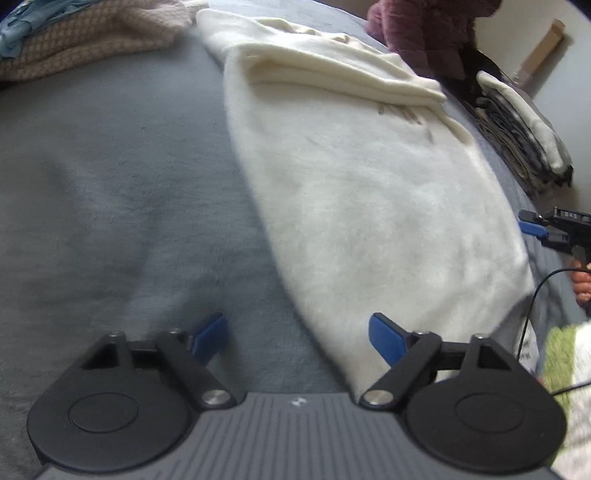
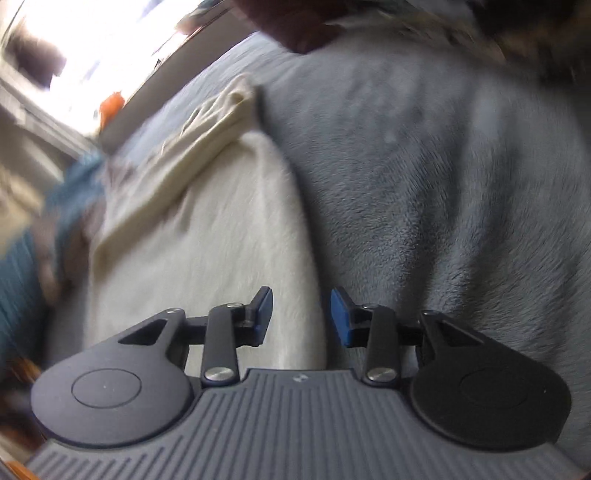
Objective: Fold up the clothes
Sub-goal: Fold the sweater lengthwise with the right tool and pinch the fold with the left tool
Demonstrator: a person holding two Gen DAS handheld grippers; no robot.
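A cream fleece garment (image 1: 369,184) lies flat on the grey blanket (image 1: 110,166), with a folded part (image 1: 332,74) lying across its far end. My left gripper (image 1: 297,328) hangs open and wide over the garment's near left edge; one finger is above the blanket, the other above the cream cloth. The right wrist view is blurred. There the garment (image 2: 207,240) fills the left half, and its right edge runs between the jaws of my right gripper (image 2: 301,306), which stand apart without pressing on it. The right gripper (image 1: 546,229) also shows by the garment's right side, held by a hand (image 1: 583,284).
A stack of folded clothes (image 1: 524,129) sits at the blanket's right edge. A maroon garment (image 1: 417,33) lies at the far end, and a pink patterned garment (image 1: 74,44) with blue cloth (image 1: 22,26) at the far left. A green and white cloth (image 1: 565,350) is near right.
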